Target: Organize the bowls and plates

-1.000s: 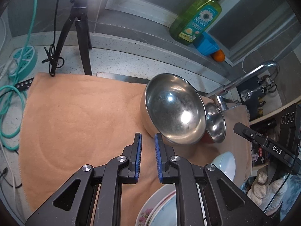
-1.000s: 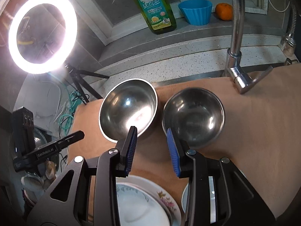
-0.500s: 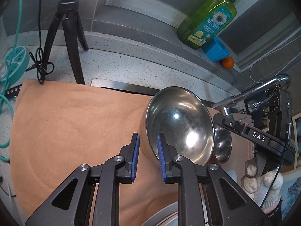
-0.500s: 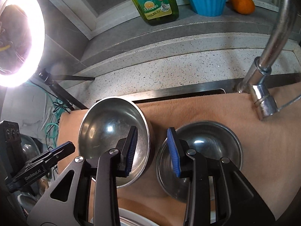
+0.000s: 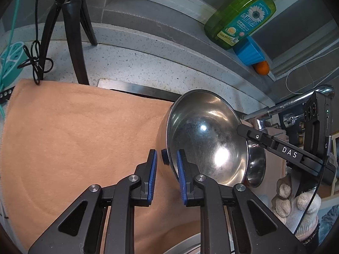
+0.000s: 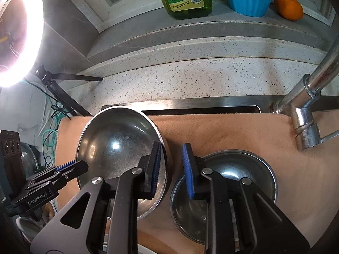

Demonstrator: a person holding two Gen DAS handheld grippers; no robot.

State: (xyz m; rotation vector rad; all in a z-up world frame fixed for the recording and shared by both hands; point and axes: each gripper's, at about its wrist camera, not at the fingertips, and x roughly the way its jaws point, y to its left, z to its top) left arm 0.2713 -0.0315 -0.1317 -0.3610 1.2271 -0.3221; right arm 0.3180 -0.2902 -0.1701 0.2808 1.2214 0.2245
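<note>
steel bowls: the larger bowl hides most of the smaller bowl; left gripper and right gripper jaws parted, seemingly straddling its rim.

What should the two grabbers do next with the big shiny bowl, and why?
Probably squeeze both shut on the rim. The left gripper has one finger outside the big bowl and one inside, and the right gripper straddles the opposite rim beside the small bowl. Both are open, so nothing is held yet; it looks ready to grip and lift.
</note>
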